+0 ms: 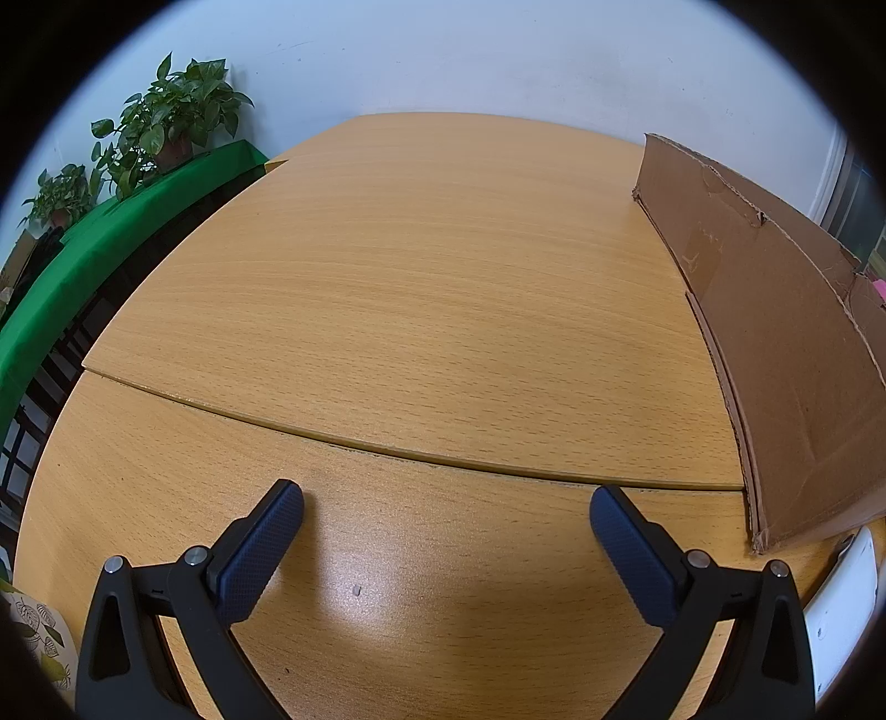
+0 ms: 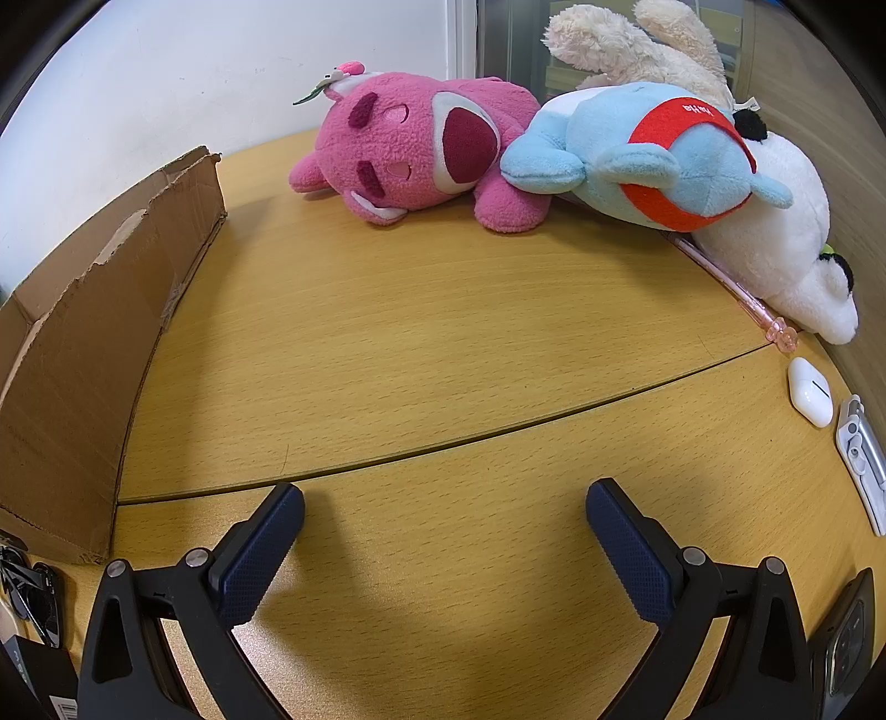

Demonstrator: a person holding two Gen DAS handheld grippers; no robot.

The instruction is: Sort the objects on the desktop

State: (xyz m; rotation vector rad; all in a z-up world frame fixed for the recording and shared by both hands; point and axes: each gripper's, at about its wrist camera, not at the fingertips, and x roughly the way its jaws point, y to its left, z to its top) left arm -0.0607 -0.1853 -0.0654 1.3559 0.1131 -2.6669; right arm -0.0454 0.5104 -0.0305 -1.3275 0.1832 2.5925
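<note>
My left gripper (image 1: pixel 446 501) is open and empty over the bare wooden desk (image 1: pixel 421 277). A brown cardboard box (image 1: pixel 775 343) stands to its right. My right gripper (image 2: pixel 444 501) is open and empty above the desk (image 2: pixel 443 332). Ahead of it lie a pink plush (image 2: pixel 410 149), a blue and red plush (image 2: pixel 653 155), a white plush (image 2: pixel 786 243) and a cream plush (image 2: pixel 637 44). A pink pen (image 2: pixel 736 288), a white earbud case (image 2: pixel 810 390) and a white clip-like object (image 2: pixel 864 459) lie at the right. The cardboard box (image 2: pixel 83 354) stands at the left.
Potted plants (image 1: pixel 166 122) stand on a green-covered surface (image 1: pixel 83 266) at far left. A white device (image 1: pixel 841 603) lies at the box's near corner. A dark phone (image 2: pixel 841 653) lies at bottom right, dark glasses (image 2: pixel 33 598) and a black box (image 2: pixel 39 681) at bottom left.
</note>
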